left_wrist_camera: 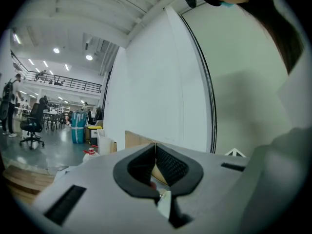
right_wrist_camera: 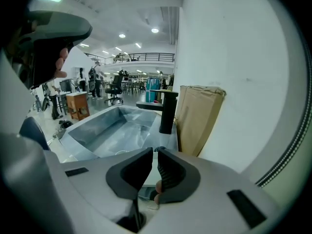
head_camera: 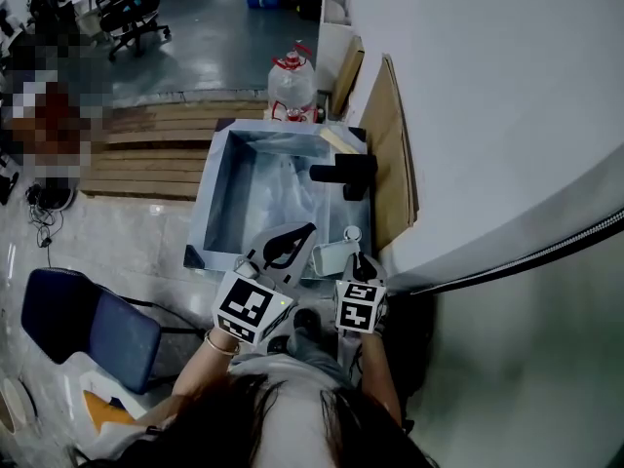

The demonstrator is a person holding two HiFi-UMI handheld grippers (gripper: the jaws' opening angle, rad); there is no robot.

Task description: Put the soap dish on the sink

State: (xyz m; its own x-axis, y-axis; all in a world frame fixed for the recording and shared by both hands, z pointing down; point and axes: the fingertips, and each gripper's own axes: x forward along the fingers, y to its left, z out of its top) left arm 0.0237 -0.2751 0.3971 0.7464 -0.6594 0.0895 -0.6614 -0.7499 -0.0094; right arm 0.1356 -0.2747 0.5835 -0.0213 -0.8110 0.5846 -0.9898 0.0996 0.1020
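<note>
Right jaws pinch the soap dish at the sink's near right corner; left jaws are together and empty.

The right gripper (right_wrist_camera: 155, 152) has its jaws drawn to a thin slit on a pale edge. In the head view that gripper (head_camera: 356, 257) meets the right side of the pale soap dish (head_camera: 331, 258), which sits tilted over the near right rim of the steel sink (head_camera: 219, 193). Just left of the dish, the left gripper (head_camera: 308, 230) hangs over the near rim, its jaw tips touching with nothing between them (left_wrist_camera: 155, 146). Farther along the right rim stands a black faucet (head_camera: 343, 174). A cardboard sheet (head_camera: 395, 154) leans against the white wall (head_camera: 487, 86) to the right. A water bottle (head_camera: 292, 86) stands beyond the far end.
</note>
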